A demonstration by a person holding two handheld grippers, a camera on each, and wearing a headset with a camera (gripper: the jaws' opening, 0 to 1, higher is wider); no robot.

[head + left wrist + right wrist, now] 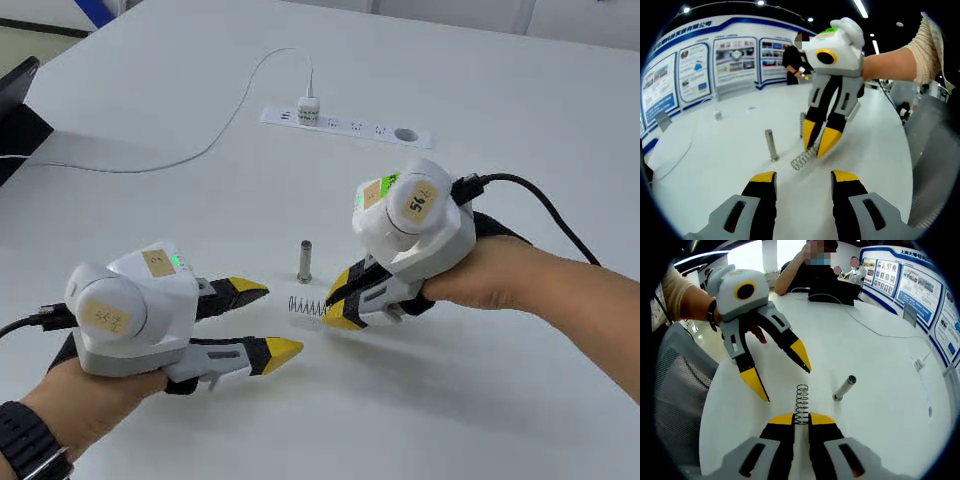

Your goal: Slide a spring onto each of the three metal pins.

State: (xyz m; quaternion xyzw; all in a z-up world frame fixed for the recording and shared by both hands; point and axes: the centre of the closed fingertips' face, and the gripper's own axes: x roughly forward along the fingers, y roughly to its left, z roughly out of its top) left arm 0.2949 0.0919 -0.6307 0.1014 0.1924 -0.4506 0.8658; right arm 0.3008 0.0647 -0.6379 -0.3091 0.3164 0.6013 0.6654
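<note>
A small metal spring (pixel 307 305) lies low over the white table (pixel 420 400), with one end pinched in my right gripper (pixel 338 305). In the right gripper view the spring (pixel 801 403) sticks out forward from the yellow tips (pixel 801 419). One metal pin (pixel 304 261) stands upright just beyond the spring; it shows too as the pin (pixel 844 387) and the pin (pixel 771 145). My left gripper (pixel 265 318) hovers open at the near left, nothing between its jaws (pixel 803 176). In the left gripper view the right gripper (pixel 819 144) holds the spring (pixel 803 157).
A white power strip (pixel 345 125) with a plugged charger and cable lies at the back of the table. A dark object (pixel 18 115) sits at the left edge. People sit at the table's far side in the right gripper view.
</note>
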